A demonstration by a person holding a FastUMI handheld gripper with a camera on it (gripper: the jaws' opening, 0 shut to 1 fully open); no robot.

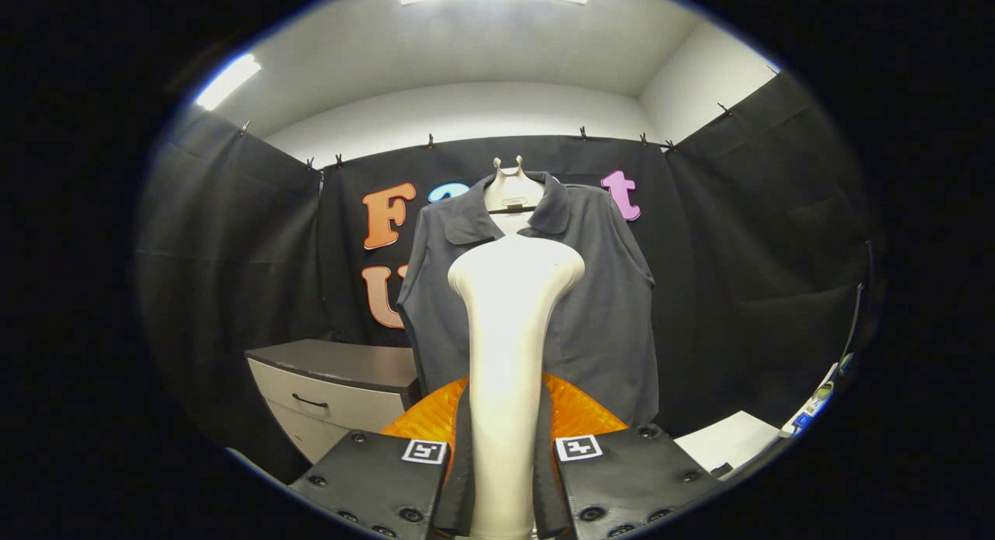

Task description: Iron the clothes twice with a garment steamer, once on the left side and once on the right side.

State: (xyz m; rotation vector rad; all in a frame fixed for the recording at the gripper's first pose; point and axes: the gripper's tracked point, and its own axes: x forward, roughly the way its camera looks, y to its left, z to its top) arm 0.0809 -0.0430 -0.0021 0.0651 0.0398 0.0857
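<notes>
Gripper view, and the gripper [504, 478] has both fingers clamped on the white steamer [509, 346], its handle rising straight up between them and its broad head at twelve o'clock. Beyond that head hangs the dark grey shirt [598, 307] on a hanger [509, 190], collar up top. A drawer cabinet [342, 392] sits off at nine o'clock, low beside the shirt.
</notes>
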